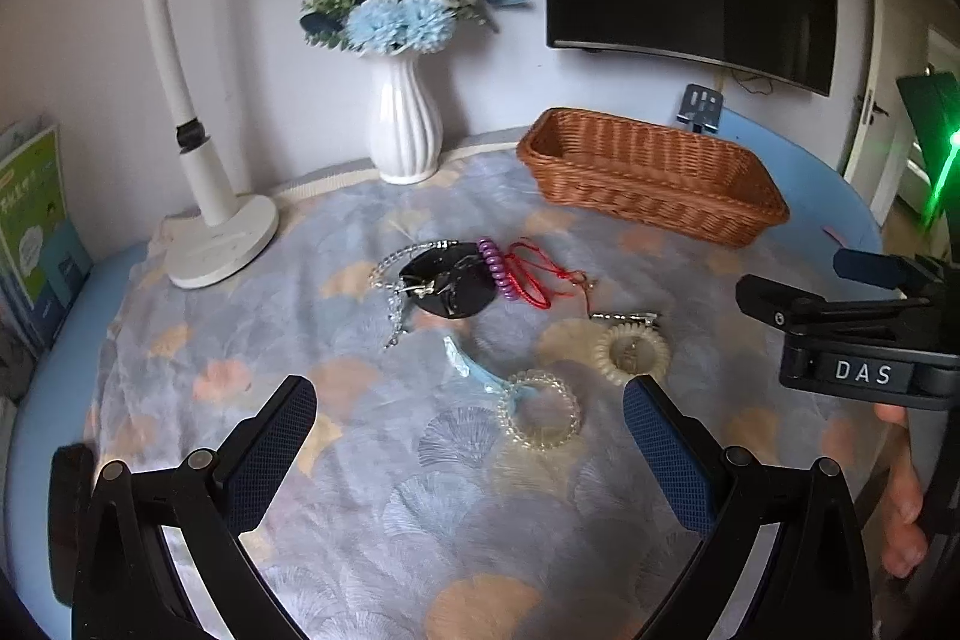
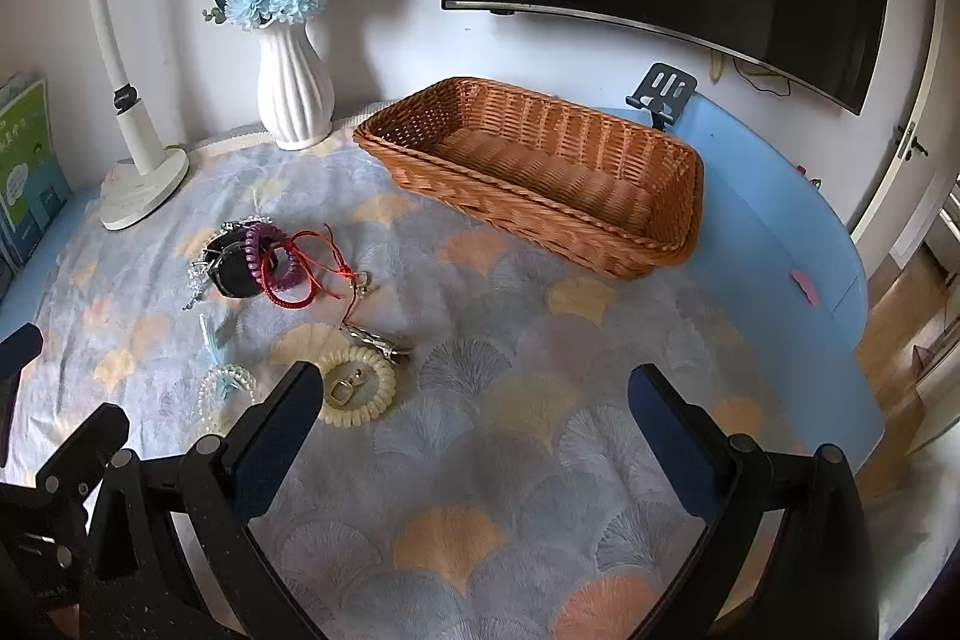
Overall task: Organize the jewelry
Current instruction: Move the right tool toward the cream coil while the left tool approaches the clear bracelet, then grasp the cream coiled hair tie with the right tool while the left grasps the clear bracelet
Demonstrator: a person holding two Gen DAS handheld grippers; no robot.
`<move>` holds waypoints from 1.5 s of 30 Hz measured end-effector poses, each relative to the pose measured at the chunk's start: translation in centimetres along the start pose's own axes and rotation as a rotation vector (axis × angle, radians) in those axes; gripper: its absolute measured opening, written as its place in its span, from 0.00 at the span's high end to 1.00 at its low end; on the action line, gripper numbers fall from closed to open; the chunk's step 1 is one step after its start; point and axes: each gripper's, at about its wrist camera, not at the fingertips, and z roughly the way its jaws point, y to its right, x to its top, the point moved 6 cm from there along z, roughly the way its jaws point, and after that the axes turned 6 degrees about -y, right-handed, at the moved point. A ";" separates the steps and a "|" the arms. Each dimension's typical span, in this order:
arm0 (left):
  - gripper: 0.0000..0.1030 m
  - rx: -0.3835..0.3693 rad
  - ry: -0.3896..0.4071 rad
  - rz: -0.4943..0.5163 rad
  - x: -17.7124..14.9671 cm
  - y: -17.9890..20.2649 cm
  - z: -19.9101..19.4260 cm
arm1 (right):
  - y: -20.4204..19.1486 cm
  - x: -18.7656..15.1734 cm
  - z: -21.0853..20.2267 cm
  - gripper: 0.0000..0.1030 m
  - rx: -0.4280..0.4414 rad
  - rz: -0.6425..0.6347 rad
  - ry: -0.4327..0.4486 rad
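Both claws stand wide and empty; the clear coil (image 1: 538, 412) lies at 12 o'clock just ahead of the left claw (image 1: 469, 445), nearer than the right claw (image 2: 471, 421).

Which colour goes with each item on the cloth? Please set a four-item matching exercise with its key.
Items:
1. woven wicker basket
2. ribbed ceramic vase
3. braided cord bracelet
4. beaded coil bracelet beside the cord

Colours:
A. purple
B. brown
C. red
D. white

Pairs: 1-B, 2-D, 3-C, 4-A
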 end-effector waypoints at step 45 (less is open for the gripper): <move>0.41 -0.140 -0.269 -0.092 -2.5 -1.0 9.6 | -4.1 -1.5 9.2 0.69 0.300 -0.139 -0.169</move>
